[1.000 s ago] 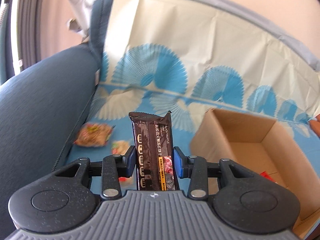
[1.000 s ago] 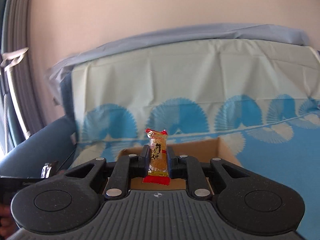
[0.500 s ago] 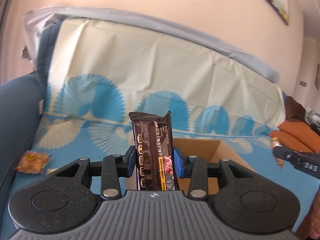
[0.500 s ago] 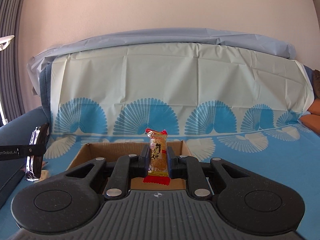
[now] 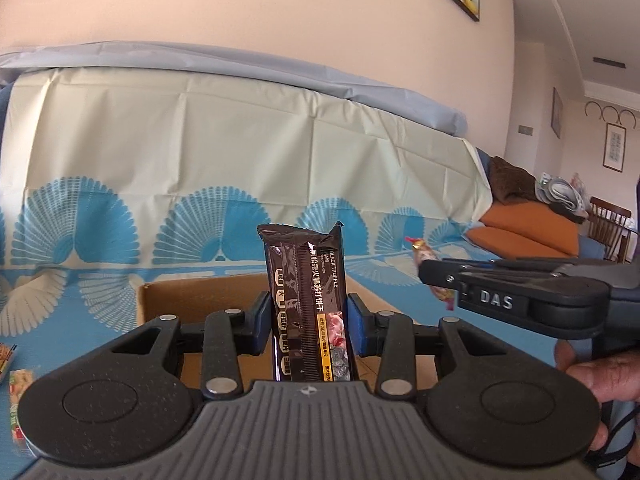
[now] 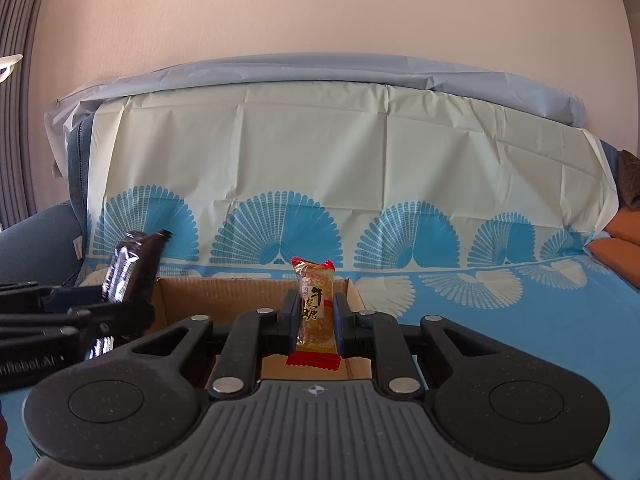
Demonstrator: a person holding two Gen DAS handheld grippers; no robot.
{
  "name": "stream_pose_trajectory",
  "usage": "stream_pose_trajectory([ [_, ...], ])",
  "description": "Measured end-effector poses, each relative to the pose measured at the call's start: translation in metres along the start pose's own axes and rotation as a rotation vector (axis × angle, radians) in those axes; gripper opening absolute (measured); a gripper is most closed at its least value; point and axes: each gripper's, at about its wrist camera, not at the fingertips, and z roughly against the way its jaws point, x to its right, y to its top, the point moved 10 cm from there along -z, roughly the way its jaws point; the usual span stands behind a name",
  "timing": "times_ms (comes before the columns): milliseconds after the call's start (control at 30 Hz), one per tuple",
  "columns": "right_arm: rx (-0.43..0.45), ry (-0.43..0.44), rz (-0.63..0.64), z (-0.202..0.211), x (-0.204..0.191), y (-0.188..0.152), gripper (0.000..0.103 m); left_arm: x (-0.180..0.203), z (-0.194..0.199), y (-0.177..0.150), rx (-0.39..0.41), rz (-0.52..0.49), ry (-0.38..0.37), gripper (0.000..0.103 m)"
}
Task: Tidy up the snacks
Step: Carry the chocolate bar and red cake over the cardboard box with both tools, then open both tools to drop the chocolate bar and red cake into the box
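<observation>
On the sofa (image 6: 520,304) stands an open box (image 6: 224,292), above which the left claw (image 5: 308,322) grips a dark cracker pack (image 5: 306,300) upright and the right claw (image 6: 316,316) pinches a small candy (image 6: 315,308).

Both tools now over box (image 5: 192,296).
</observation>
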Motion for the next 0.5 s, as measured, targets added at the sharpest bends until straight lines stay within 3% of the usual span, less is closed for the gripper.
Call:
stream_pose_trajectory([
  [500,0.000,-0.004,0.010,-0.0002,-0.0040,-0.0004,0.017,-0.0016,-0.0008,-0.0001,-0.006,0.021,-0.022,0.043],
])
